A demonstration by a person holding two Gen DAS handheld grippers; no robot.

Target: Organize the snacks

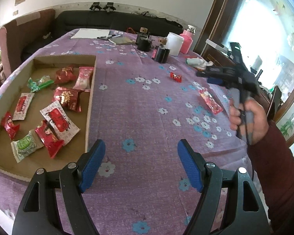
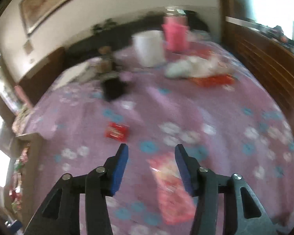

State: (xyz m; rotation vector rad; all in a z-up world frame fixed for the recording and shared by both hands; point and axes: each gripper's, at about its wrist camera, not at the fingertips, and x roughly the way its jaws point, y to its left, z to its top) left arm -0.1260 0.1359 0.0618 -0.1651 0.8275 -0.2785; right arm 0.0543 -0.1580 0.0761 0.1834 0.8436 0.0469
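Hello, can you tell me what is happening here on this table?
A person is sorting wrapped snacks into a shallow cardboard box on a table with a purple flowered cloth. Many packets already lie in the box. Two remain outside: a small red candy and a pink-red packet. The right gripper hangs open above that pink-red packet, not gripping it. The left gripper is open and empty, beside the box.

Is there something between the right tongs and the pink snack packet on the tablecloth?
Nothing visible. The right tongs are open just above the pink snack packet, which lies flat on the tablecloth; only bare cloth surrounds it.
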